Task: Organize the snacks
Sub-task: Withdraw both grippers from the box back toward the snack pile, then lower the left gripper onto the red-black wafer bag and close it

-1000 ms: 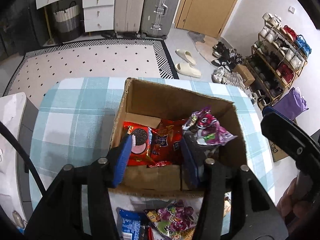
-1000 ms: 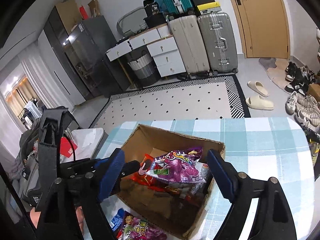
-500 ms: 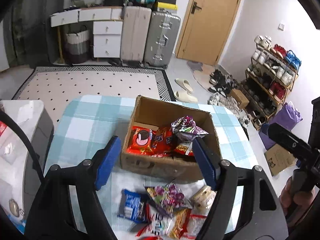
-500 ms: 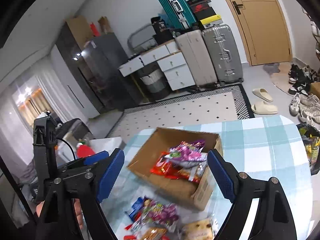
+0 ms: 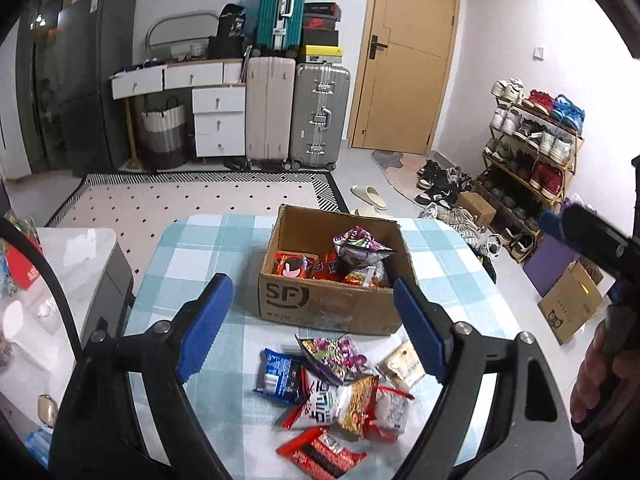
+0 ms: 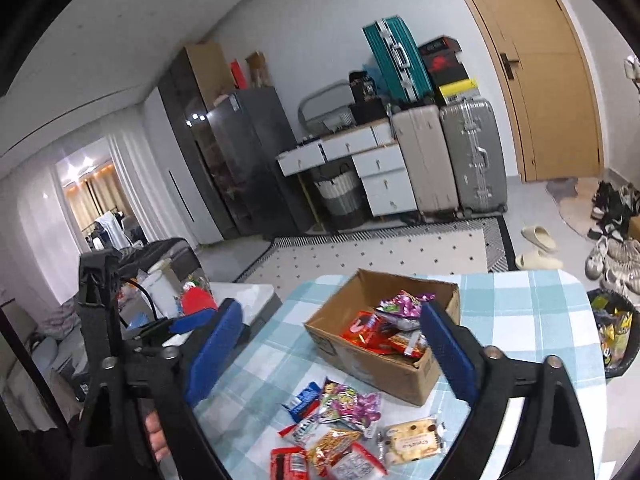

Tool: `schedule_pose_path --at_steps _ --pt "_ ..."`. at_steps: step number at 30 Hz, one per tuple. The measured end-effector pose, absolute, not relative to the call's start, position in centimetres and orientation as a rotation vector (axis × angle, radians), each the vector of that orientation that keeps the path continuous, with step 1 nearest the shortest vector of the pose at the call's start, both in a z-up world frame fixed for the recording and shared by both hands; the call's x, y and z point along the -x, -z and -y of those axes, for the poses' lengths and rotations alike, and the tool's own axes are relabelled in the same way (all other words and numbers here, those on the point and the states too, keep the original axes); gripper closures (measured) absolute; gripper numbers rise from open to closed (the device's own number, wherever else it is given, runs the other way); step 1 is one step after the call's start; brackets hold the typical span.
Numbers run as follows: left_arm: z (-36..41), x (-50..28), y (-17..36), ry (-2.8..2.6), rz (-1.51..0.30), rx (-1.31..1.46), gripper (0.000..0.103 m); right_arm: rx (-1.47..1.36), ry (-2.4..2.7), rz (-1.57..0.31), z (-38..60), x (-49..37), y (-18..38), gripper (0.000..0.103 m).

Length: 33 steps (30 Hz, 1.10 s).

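Snacks [image 5: 340, 392] lie heaped before cardboard box [image 5: 328, 304] on checked table [image 5: 200, 248].

Home, lived-in room: upright hard-shell suitcases [image 5: 298, 110], wooden shoe rack w/ sneakers [image 5: 532, 140], pale slippers [image 5: 370, 196], white drawer unit [image 5: 218, 126].

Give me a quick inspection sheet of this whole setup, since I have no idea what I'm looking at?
Surface: table under a blue-and-white checked cloth.
Job's things: open cardboard box partly filled with snack packets; loose pile of snacks on the cloth in front of it.
Clutter: small side table with odds and ends on it, beside the table.
Grippers: left gripper and right gripper both opening, nothing between the jaws.
Cables: black cable by the left gripper.
Surroundings: suitcases, drawers, wooden door, shoe rack, patterned rug.
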<state>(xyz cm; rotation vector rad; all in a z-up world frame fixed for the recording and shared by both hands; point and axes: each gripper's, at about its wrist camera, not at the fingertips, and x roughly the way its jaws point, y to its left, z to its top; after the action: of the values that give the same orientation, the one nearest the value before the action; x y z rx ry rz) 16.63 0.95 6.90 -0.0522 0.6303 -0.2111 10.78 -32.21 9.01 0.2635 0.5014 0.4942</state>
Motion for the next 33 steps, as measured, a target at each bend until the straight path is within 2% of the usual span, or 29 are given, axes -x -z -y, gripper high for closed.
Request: schedule_pose_path --at_steps 9,12,21,33 --pt "-1.0 -10.9 -7.1 0.192 -0.580 0.048 0.014 -0.187 -0.539 -0.361 31.2 -4.0 -10.7 0.001" --pt "-1.5 -9.3 -6.8 0.164 -0.565 0.050 0.000 -0.141 -0.523 -0.307 30.5 -1.6 -10.8 0.001" --pt "-2.6 -6.3 -4.6 0.165 -0.553 0.063 0.000 -0.027 -0.438 -0.312 28.7 2.5 -7.8 0.001" --pt "-3.8 -6.4 5.0 0.130 -0.731 0.095 0.000 0.013 -0.361 -0.370 29.0 3.9 -1.6 0.001"
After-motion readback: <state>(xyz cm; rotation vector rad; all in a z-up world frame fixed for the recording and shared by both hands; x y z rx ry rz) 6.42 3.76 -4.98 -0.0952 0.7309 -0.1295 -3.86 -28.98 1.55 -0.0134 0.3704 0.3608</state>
